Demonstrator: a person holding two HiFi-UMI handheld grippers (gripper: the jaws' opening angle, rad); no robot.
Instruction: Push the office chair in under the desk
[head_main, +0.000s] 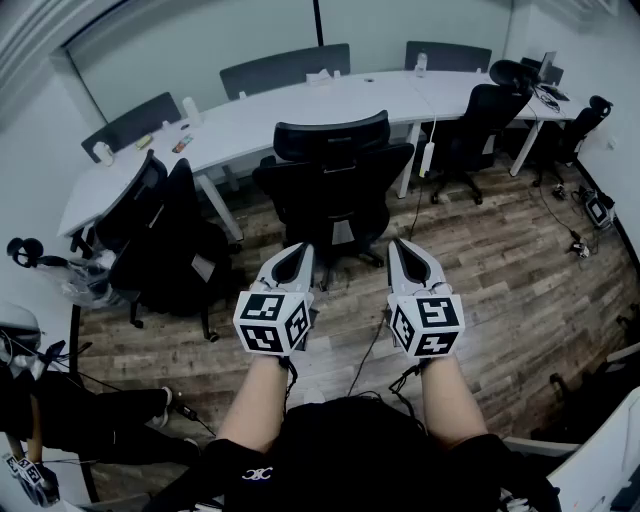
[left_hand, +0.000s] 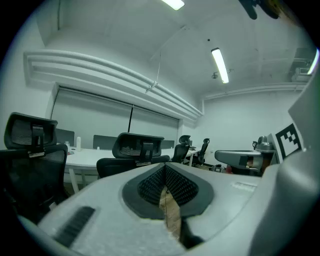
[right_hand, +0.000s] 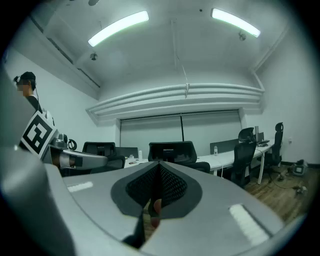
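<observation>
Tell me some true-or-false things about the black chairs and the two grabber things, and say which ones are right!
1. The left gripper and the right gripper are both shut and empty. True.
2. The left gripper is pushing on the middle office chair. False: neither gripper touches it.
3. The desk is white. True.
4. The floor is blue carpet. False: it is wooden planks.
5. The middle office chair is tucked in under the desk. False: it stands out in front of the desk.

An office: long white shared desks (head_main: 330, 105) lined with black mesh chairs (head_main: 335, 180).
</observation>
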